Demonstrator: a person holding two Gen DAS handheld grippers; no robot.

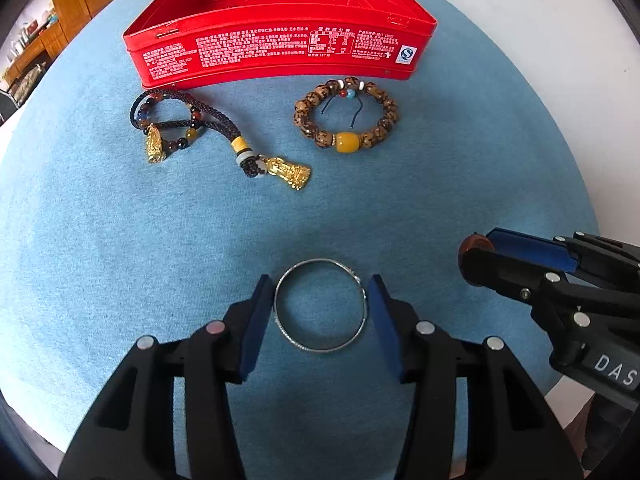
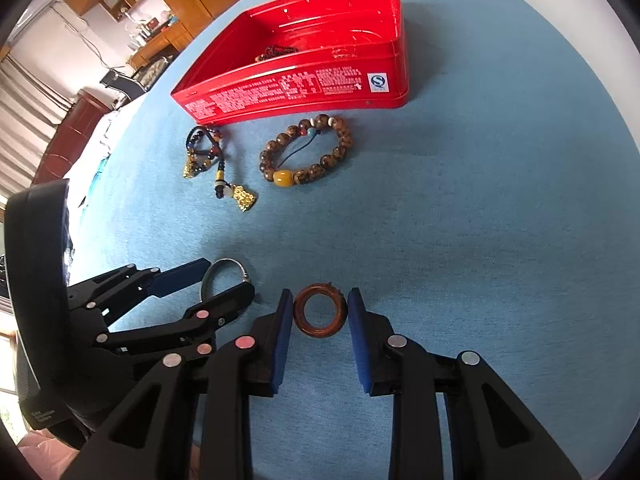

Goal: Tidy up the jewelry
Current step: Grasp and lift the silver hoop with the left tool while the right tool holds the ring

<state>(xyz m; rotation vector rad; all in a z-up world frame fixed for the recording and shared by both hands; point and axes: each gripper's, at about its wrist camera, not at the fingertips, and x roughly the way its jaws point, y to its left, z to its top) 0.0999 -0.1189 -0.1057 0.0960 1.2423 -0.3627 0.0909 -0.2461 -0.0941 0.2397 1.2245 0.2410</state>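
Left hand-held gripper point(image 1: 320, 312) straddled the silver bangle point(image 1: 320, 306), right hand-held gripper point(image 2: 318, 316) the brown ring point(image 2: 319, 312), both wide; bead bracelet point(image 1: 346, 116) and red tin point(image 1: 280, 32) lay at twelve o'clock.

A thin silver bangle point(image 1: 320, 306) is lying flat on the blue cloth, nearest the viewer. A brown wooden ring point(image 2: 319, 310) is lying flat beside it. Farther back, a brown beaded bracelet point(image 1: 347, 116) with an amber bead and a dark corded necklace point(image 1: 192, 128) with gold pendants are resting before the open red tin point(image 1: 280, 20), which is holding dark beads point(image 2: 276, 54).
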